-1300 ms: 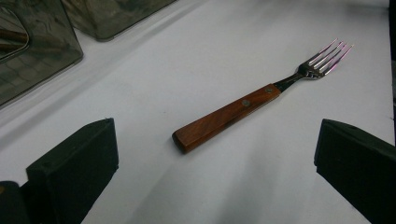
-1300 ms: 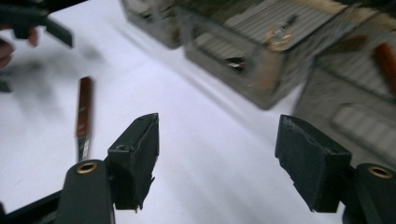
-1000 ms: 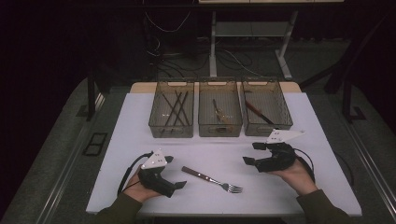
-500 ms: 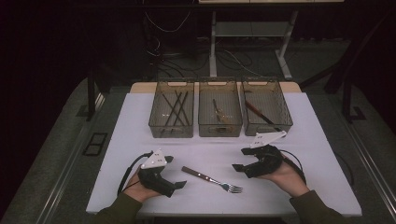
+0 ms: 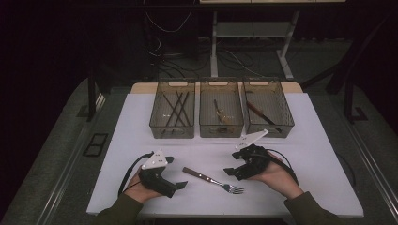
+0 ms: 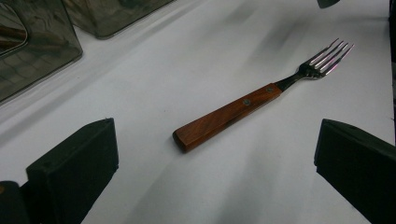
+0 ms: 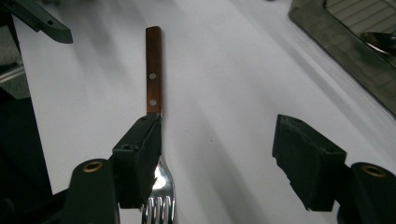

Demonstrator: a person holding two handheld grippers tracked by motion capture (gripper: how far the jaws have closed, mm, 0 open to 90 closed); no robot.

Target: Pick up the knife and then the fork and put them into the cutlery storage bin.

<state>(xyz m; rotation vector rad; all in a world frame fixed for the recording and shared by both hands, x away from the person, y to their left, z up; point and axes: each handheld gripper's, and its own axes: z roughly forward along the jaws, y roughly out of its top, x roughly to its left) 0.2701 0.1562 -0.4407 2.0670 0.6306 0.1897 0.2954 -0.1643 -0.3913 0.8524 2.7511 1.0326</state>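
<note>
From the high view, the fork (image 5: 213, 180) lies flat on the white desk (image 5: 319, 140), between the two grippers. Its long axis runs slantwise: the wooden handle end points toward the left gripper (image 5: 176, 184), the tines toward the near edge of the desk, just below the right gripper (image 5: 231, 171). The left gripper rests beside the handle end, apart from the fork, jaws apart with nothing between them. The right gripper sits over the tine end with its jaws spread; they have just been closing a little. Beyond the fork stand three bins in a row: the left bin (image 5: 156, 123), the middle bin (image 5: 205, 123) and the right bin (image 5: 286, 117), each with utensils inside.

In the left gripper view, the jaws stand wide apart and empty. The fork (image 6: 243, 107) lies ahead of them, not touched, handle end nearest and tines pointing away.

In the right gripper view, the jaws are apart and not clamped. The fork (image 7: 154, 79) runs away from the gripper, tines nearest, handle pointing off. One jaw lies over the fork's neck; whether it touches I cannot tell. The other jaw stands well to the side of the fork, over bare desk.
</note>
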